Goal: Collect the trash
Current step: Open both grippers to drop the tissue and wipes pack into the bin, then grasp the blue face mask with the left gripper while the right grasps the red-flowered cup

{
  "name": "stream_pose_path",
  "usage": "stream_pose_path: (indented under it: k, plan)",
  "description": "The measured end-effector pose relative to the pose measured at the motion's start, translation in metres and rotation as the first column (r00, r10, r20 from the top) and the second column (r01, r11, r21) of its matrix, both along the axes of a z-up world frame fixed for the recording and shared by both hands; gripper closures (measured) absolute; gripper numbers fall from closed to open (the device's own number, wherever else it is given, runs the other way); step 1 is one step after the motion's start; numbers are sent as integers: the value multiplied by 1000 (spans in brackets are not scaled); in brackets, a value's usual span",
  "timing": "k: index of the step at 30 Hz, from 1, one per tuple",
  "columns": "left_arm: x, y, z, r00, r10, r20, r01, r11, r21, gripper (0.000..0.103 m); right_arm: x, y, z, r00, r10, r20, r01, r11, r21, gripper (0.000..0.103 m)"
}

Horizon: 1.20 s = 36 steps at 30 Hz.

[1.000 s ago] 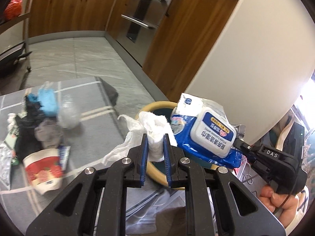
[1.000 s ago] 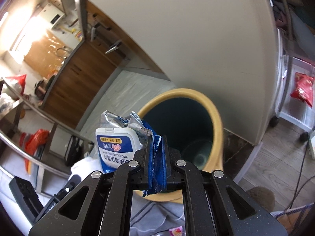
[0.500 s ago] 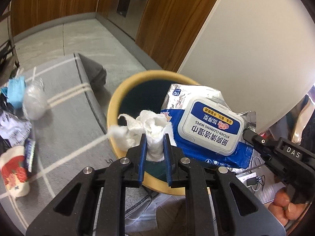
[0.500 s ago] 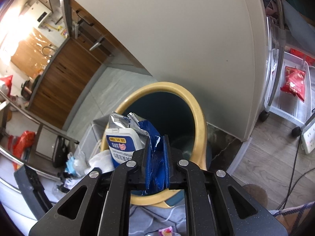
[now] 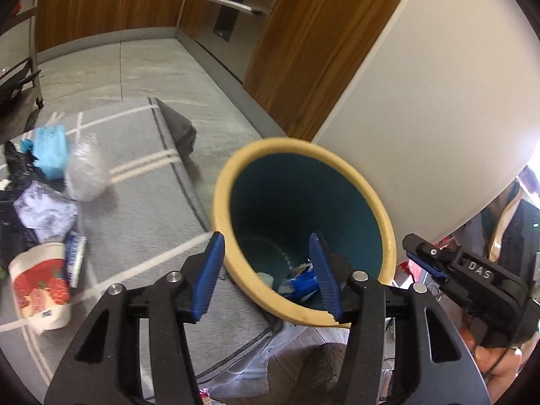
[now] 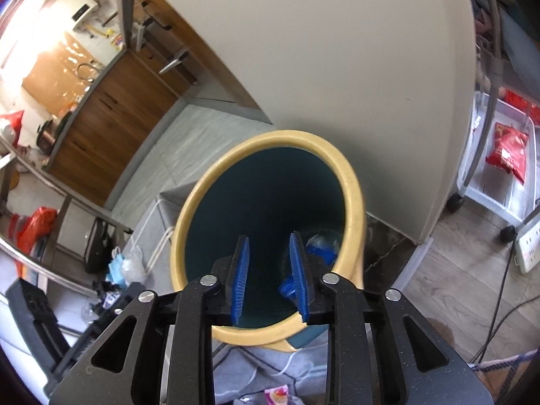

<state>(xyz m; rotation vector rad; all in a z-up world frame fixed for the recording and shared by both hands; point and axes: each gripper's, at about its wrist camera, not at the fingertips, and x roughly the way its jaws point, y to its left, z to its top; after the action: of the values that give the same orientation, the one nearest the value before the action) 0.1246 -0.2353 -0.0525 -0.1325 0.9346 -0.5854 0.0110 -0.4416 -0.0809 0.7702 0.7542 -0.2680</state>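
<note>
A teal bin with a yellow rim [image 5: 236,165] [image 6: 351,182] stands on the floor against a white appliance. My left gripper [image 5: 266,239] hangs over its near rim, jaws opening, nothing between them. At the bin's bottom lie the blue wipes pack [image 5: 302,283] [image 6: 322,246] and a white tissue [image 5: 265,278]. My right gripper [image 6: 268,239] is over the bin mouth too, jaws opening and empty. It also shows at the right of the left wrist view [image 5: 418,253], where a hand holds it.
Left of the bin, on a grey striped mat [image 5: 141,209], lies a pile of trash: a red-and-white paper cup [image 5: 40,287], a blue mask [image 5: 50,148], a clear plastic bag [image 5: 86,172], crumpled paper. Wooden cabinets [image 5: 111,0] stand behind. A wheeled cart [image 6: 499,175] stands to the right.
Both grippers opened. The tissue dropped from the left one and the wipes pack from the right one, and both now lie at the bottom of the bin. The left gripper sank.
</note>
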Motion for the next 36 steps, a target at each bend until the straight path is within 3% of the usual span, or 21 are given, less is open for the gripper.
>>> stream_pose_path:
  k: [9,19,29,36]
  plan:
    - [-15,59,29,996,63,71,-61,998,-19,38,7,26,22,994,93,51,-88,991,-97,41]
    - [-28,158,66,974,165,152,-170,985,21,32,16,75,45,968,243,63,-220,941,-257,28]
    - [-18,282,73,920,361,150,-374,925,64,31,25,105,49,947,318,49,-293,915,-277,26]
    - [9,344,37,861,500,90,-508,853,119,31,32,130,47,927,373,22,-352,891,-286,26]
